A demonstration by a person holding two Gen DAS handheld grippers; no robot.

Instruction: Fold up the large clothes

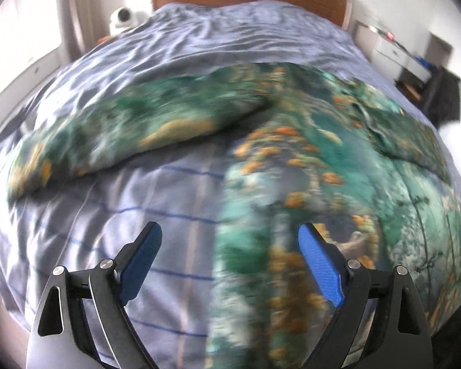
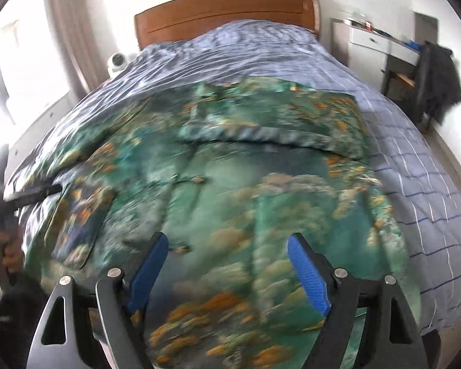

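Observation:
A large green shirt (image 2: pixel 230 169) with an orange and grey print lies spread on the bed, its far part folded over into a band across the middle. In the left wrist view the same shirt (image 1: pixel 307 160) covers the centre and right, one sleeve (image 1: pixel 123 129) stretched out to the left. My left gripper (image 1: pixel 230 236) hangs above the shirt's left edge, open, nothing between its blue pads (image 1: pixel 319 267). My right gripper (image 2: pixel 227 246) hovers over the near part of the shirt, open and empty. The left tool and the hand holding it (image 2: pixel 6 246) show at the left edge of the right wrist view.
The bed has a pale blue checked cover (image 2: pixel 430 190) and a brown wooden headboard (image 2: pixel 227 12). A white round object (image 2: pixel 117 61) sits left of the pillows. A white desk (image 2: pixel 381 43) and a chair draped in dark clothing (image 2: pixel 439 73) stand at the right wall.

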